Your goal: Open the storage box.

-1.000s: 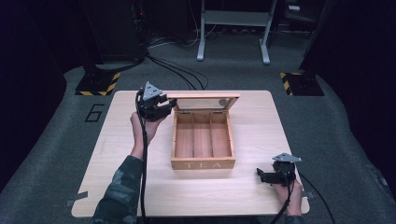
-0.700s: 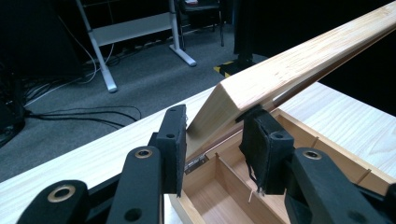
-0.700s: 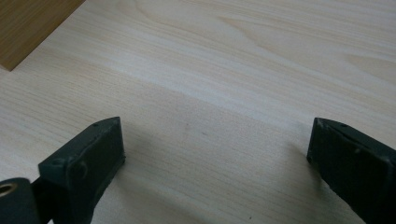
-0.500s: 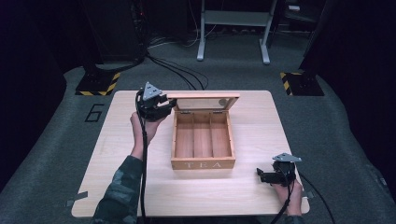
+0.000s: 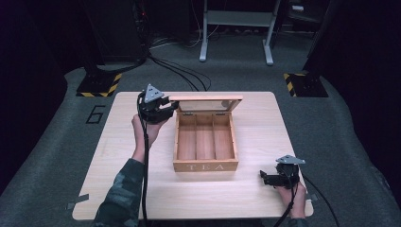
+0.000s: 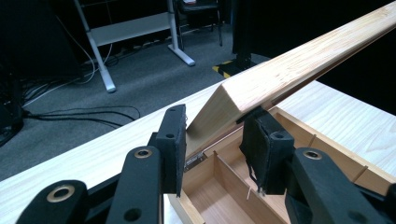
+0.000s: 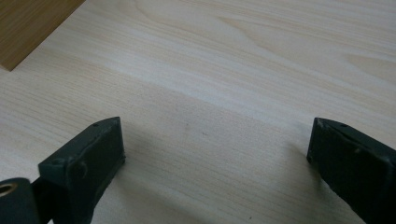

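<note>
The left gripper pinches the raised lid of the wooden box lettered "TEA" mid-bench, while the right gripper rests spread near the front corner

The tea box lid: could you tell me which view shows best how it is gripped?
The left gripper view: the left gripper clamps the lid corner. The high view shows the lid raised; the right gripper view shows table.

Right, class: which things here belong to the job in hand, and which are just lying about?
In the job:
- wooden tea box
- its lid, clamped at a corner by the left gripper

Lying about:
- right gripper, open, resting on the table
- floor cables
- white frame legs
</note>
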